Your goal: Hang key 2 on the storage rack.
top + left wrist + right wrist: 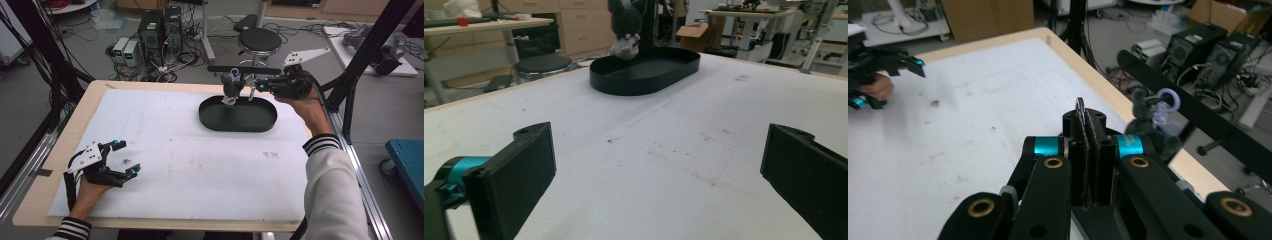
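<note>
Striped sleeves come in at the near counter point(165, 170) edge. Right claw point(254, 86), jaws pressed together, dangles a dark plush toy point(231, 87) with a pale snout over the black oval tray point(238, 116). Its own view reveals the toy's lilac ring. Left claw point(127, 157) gapes empty.

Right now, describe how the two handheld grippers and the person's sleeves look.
Both the left gripper and the right gripper are black linkage frames with teal collars near the jaws, brass-coloured pivot pins and flat black textured pads. Each carries a pale grey three-cornered plate on top and trails a black cable. The sleeves are light grey with black-and-white striped cuffs.
</note>
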